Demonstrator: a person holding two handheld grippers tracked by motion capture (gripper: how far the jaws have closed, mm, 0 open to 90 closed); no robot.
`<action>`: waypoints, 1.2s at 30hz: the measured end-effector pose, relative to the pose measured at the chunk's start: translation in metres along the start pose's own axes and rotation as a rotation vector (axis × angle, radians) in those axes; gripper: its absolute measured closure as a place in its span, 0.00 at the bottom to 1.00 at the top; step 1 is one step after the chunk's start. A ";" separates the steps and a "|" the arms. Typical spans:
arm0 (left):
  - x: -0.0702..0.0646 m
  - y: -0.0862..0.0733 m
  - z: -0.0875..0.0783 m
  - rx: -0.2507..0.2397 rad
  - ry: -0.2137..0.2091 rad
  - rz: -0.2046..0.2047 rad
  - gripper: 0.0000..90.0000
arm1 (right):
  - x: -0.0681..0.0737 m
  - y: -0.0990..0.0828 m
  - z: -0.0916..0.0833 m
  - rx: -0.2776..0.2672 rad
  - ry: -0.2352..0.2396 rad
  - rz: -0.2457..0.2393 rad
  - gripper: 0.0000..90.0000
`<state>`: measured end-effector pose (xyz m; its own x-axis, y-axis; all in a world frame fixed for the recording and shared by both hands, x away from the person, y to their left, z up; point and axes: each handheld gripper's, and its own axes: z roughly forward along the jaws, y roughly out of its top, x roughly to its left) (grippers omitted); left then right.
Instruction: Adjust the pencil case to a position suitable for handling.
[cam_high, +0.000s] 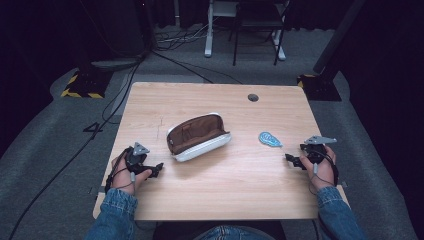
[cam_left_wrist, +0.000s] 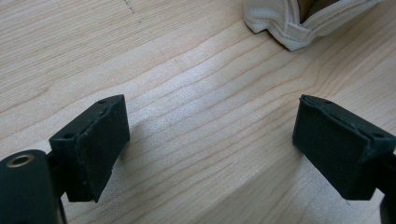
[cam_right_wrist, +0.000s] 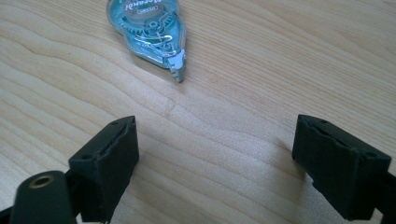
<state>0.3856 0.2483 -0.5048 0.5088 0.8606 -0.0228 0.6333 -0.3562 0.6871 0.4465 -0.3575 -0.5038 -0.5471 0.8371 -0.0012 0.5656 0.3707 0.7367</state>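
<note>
An open pouch (cam_high: 198, 137), white outside and brown inside, lies at the middle of the wooden table (cam_high: 215, 195); its white corner (cam_left_wrist: 299, 21) shows at the top of the left gripper view. A blue correction-tape dispenser (cam_high: 270, 139) lies flat to the right of the pouch, seen close up (cam_right_wrist: 150, 32) in the right gripper view with its tip toward me. My left gripper (cam_high: 157, 169) rests open on the table near the left front, short of the pouch, jaws wide apart (cam_left_wrist: 212, 144). My right gripper (cam_high: 291, 159) stands open just short of the dispenser, nothing between its jaws (cam_right_wrist: 215, 168).
A round cable hole (cam_high: 253, 97) sits near the table's far edge. Beyond the table are a white-legged desk (cam_high: 210, 30), a black chair (cam_high: 257, 30), cables on the grey floor and a hazard-striped stand base (cam_high: 80, 85). The table's front half is bare wood.
</note>
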 end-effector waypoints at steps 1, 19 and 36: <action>0.000 0.000 0.000 0.000 -0.001 0.000 0.12 | 0.000 0.000 0.000 0.001 0.003 -0.002 0.16; -0.001 0.016 -0.027 -0.064 -0.055 -0.037 0.29 | 0.000 0.001 0.001 0.002 0.004 -0.005 0.16; -0.018 0.041 -0.048 -0.164 -0.106 0.003 0.29 | 0.000 0.001 0.000 0.002 0.004 -0.006 0.16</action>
<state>0.3743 0.2359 -0.4411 0.5747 0.8133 -0.0911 0.5323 -0.2869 0.7965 0.4471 -0.3571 -0.5037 -0.5531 0.8331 -0.0023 0.5638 0.3763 0.7352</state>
